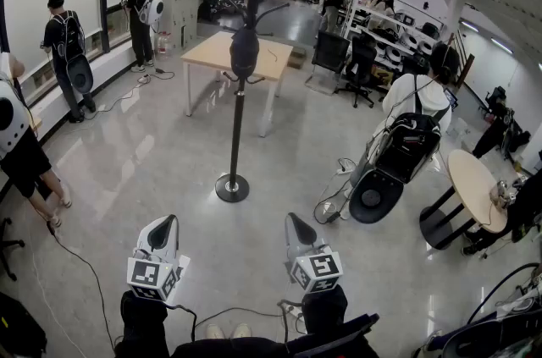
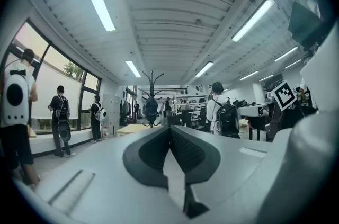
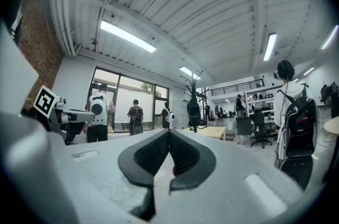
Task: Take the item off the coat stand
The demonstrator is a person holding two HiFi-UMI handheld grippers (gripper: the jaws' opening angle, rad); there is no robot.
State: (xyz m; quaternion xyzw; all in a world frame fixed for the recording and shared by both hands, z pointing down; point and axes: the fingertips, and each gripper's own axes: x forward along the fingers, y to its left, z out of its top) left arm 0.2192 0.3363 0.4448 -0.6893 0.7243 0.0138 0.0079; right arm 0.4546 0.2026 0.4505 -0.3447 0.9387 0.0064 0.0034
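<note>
A black coat stand (image 1: 235, 119) rises from a round base on the grey floor, a few steps ahead of me. A dark bag-like item (image 1: 245, 50) hangs from its upper hooks; the same item (image 2: 151, 108) shows small in the left gripper view and the item (image 3: 193, 110) in the right gripper view. My left gripper (image 1: 163, 233) and right gripper (image 1: 296, 231) are held low in front of me, well short of the stand. Both are shut, jaws touching at the tips, nothing between them.
A wooden table (image 1: 229, 57) stands behind the stand. A person with a backpack (image 1: 406, 145) stands at the right by a round table (image 1: 474, 189). Other people (image 1: 66, 52) stand along the windows at left. Cables (image 1: 85, 272) trail over the floor.
</note>
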